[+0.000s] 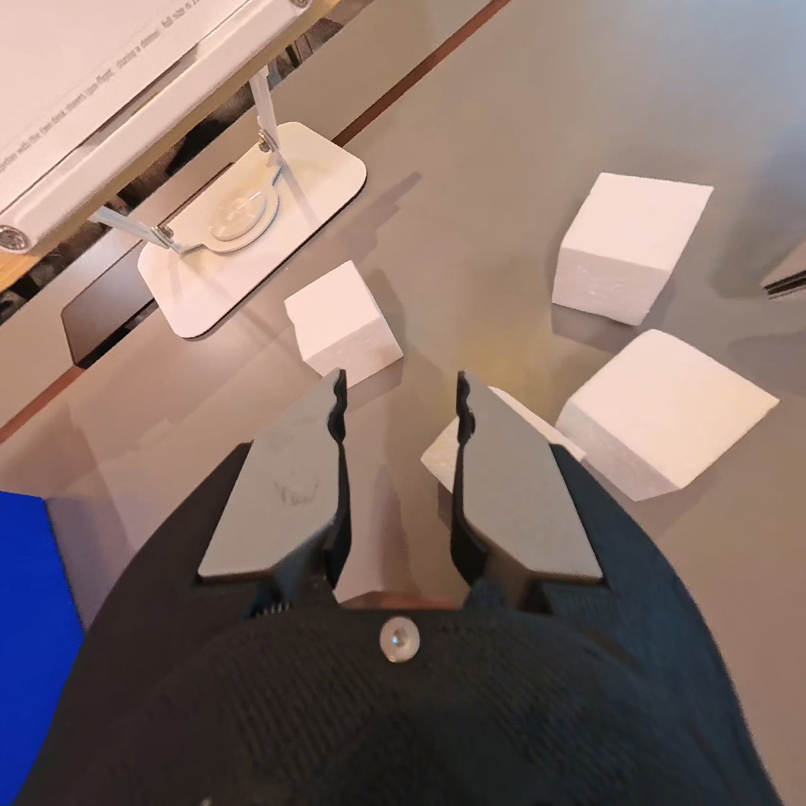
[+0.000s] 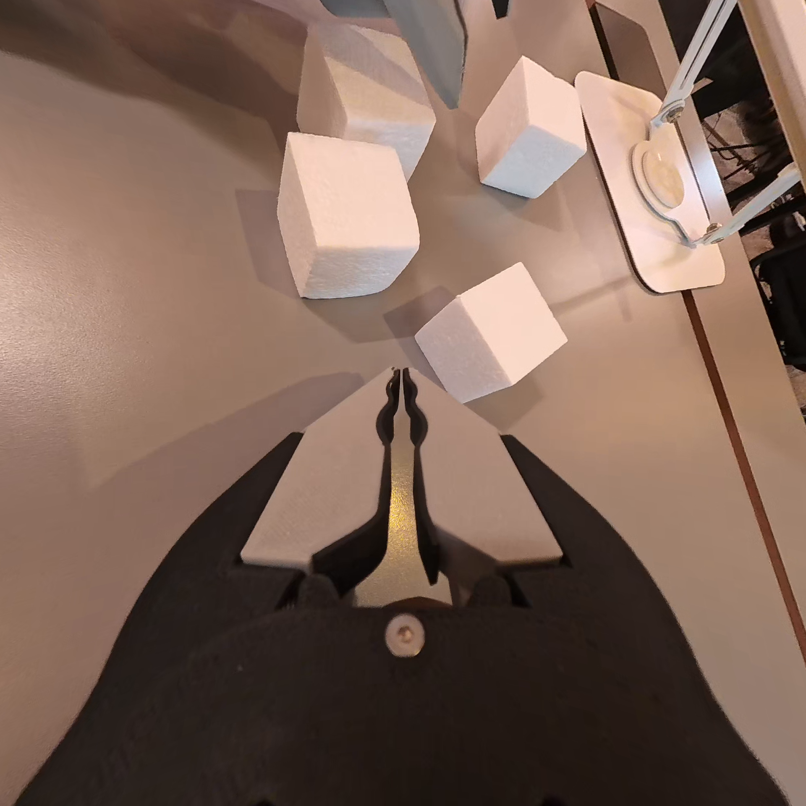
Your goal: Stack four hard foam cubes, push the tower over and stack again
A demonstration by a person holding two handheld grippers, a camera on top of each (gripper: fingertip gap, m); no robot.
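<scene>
Several white foam cubes lie apart on the grey table, none stacked. In the left wrist view, one cube [image 1: 344, 318] lies just beyond my open, empty left gripper [image 1: 401, 388]. Another cube [image 1: 438, 455] is partly hidden under its right finger. Two more cubes lie to the right, one near [image 1: 663, 414] and one farther off [image 1: 628, 248]. In the right wrist view, my right gripper [image 2: 400, 371] is shut and empty, hovering just short of a tilted cube [image 2: 488, 331]. A larger-looking cube [image 2: 344, 218] lies beyond it. The left gripper's finger [image 2: 432, 52] hangs over the far cubes [image 2: 366, 87] [image 2: 527, 126].
A white stand base [image 1: 261, 227] [image 2: 654, 183] with thin metal arms holds a white panel [image 1: 87, 87] at the table's far edge. The edge has a brown trim [image 2: 741, 436]. A dark flat plate [image 1: 100, 318] lies beside the base. A blue block [image 1: 26, 610] is at my left. From my left tips it is roughly 4 cm to the cube [image 1: 438, 455]; from my right, 15 cm. It is also in sight in the right wrist view [image 2: 399, 51].
</scene>
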